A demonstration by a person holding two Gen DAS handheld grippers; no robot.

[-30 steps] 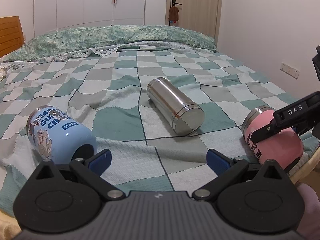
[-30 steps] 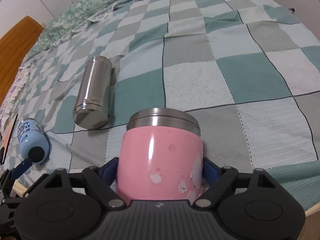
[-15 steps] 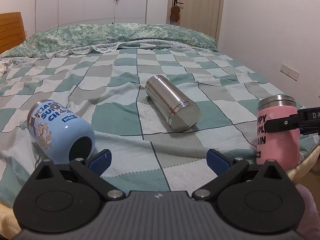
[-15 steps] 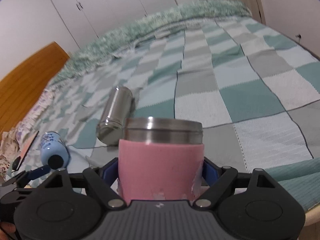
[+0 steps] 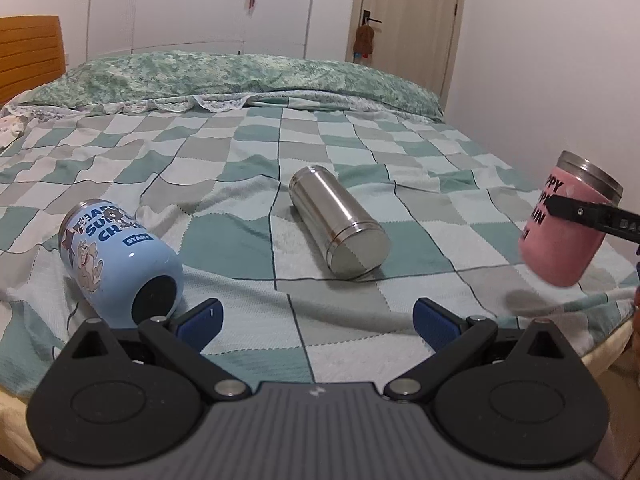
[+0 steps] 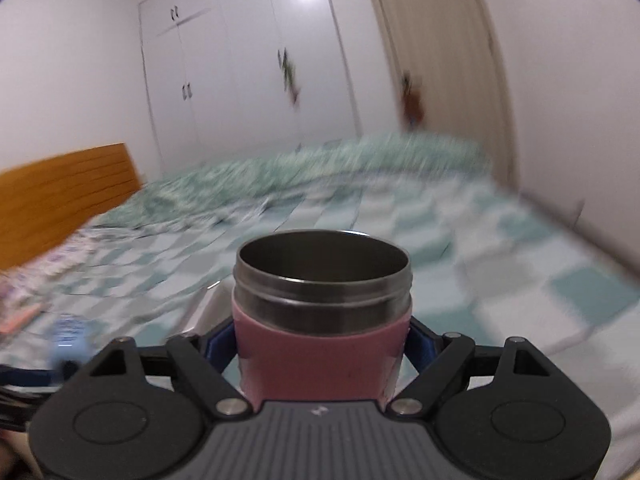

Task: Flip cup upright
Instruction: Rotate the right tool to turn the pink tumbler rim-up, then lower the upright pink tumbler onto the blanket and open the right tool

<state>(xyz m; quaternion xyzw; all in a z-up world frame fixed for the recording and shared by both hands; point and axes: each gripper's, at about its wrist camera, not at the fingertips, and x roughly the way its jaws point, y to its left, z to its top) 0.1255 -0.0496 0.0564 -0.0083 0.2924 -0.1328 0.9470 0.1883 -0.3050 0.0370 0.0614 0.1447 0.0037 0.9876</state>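
In your left wrist view, your left gripper [image 5: 316, 318] hangs low over the checkered blanket [image 5: 248, 248] with its jaws spread wide and nothing between them. The blue cup [image 5: 116, 264] lies on its side just beside the left finger, and the steel flask [image 5: 340, 222] lies further ahead. At the right edge, the pink cup [image 5: 568, 220] is lifted off the bed and tilted, with a black finger across it.

In your right wrist view, your right gripper [image 6: 322, 342] is clamped on the pink cup [image 6: 320, 344], whose steel mouth opens upward. The background is blurred.
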